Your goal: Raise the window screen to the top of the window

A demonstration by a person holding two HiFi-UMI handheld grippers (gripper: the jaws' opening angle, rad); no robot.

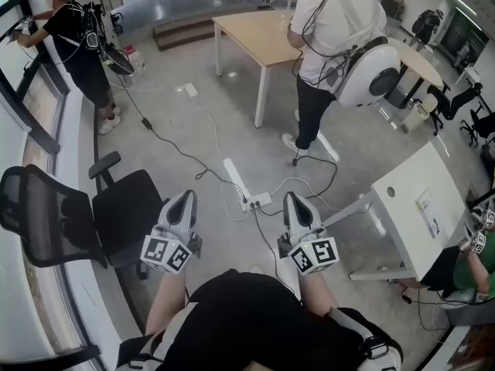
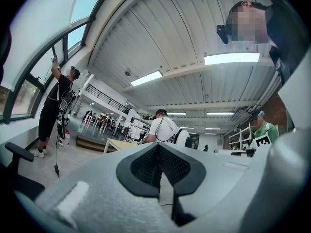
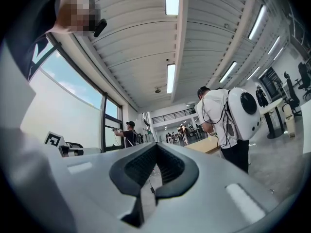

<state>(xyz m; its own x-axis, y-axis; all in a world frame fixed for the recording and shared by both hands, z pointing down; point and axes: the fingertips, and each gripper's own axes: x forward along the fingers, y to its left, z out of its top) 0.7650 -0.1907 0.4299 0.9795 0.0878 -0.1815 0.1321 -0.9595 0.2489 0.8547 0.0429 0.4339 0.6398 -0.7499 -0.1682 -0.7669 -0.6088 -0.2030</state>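
Window screen [image 3: 58,113], a pale white sheet, is seen in the right gripper view over the lower part of the large glass window [image 3: 70,76], with blue sky left bare above its upper edge. It is touched by neither tool.

In the head view, a black mesh office chair [image 1: 124,207] is taken as the landmark. The left tool [image 1: 185,198] is held just to the right of the chair. The right tool [image 1: 294,201] is held further right of it. Both are held over the grey concrete floor [image 1: 193,130], and each is seen with its jaws closed together and nothing between them.

A white power strip [image 1: 256,202] is seen on the floor to the right of the chair, between the two tools. A person in a black shirt [image 1: 77,37] is seen beyond the chair, reaching towards the window.
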